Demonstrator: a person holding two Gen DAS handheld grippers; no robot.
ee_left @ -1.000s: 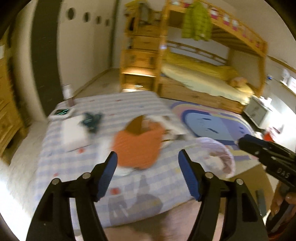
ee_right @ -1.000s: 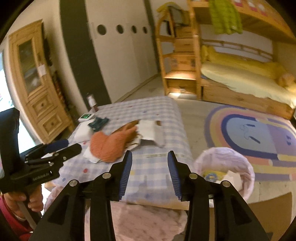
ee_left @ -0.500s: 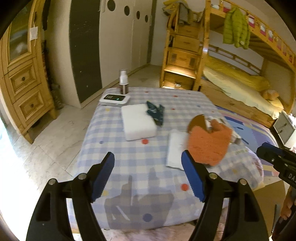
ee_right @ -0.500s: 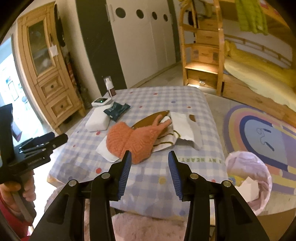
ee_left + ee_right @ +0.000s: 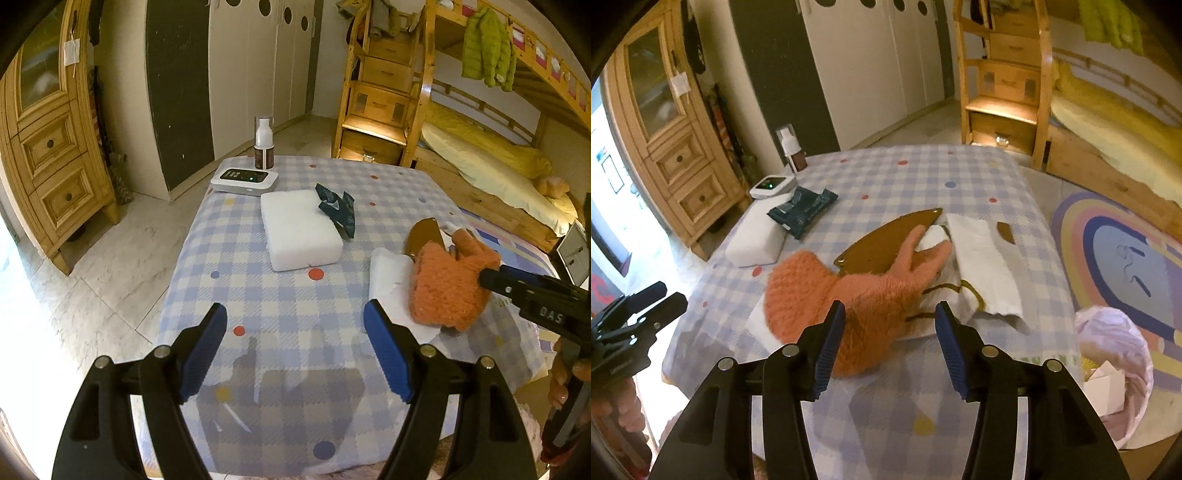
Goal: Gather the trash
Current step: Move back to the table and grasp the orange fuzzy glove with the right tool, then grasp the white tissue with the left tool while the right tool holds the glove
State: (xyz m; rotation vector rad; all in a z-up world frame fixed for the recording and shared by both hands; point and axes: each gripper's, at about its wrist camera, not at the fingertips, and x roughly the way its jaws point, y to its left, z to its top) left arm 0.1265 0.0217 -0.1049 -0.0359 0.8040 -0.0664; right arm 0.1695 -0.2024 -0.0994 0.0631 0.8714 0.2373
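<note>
Right now your left tongs (image 5: 295,345) sit in the lower middle of the left wrist view, spread wide with nothing between the blue pads, hovering over the near edge of the desk (image 5: 280,295) with its blue checked cloth. Your right tongs (image 5: 889,341) fill the lower middle of the right wrist view, also spread and empty, poised just in front of the orange glove (image 5: 857,295). That glove lies at the centre of the frame on top of white paper (image 5: 982,266), its fingers resting on a brown leaf-shaped card (image 5: 886,247). A smaller brown scrap (image 5: 1005,232) lies just to the right of the paper. Toward the left of that view a dark teal wrapper (image 5: 803,210) leans partly on a white foam block (image 5: 753,243), and behind them, in the upper left, stand a small white device with a green light (image 5: 772,186) and a pump bottle (image 5: 792,151). At the lower right edge of the right wrist view a bin lined with a pale pink bag (image 5: 1115,365) stands on the floor beside the desk, with crumpled white paper already inside. In the left wrist view your right tongs come in from the right edge, their tips overlapping the glove (image 5: 447,291) in the picture; whether they touch it you cannot tell.
</note>
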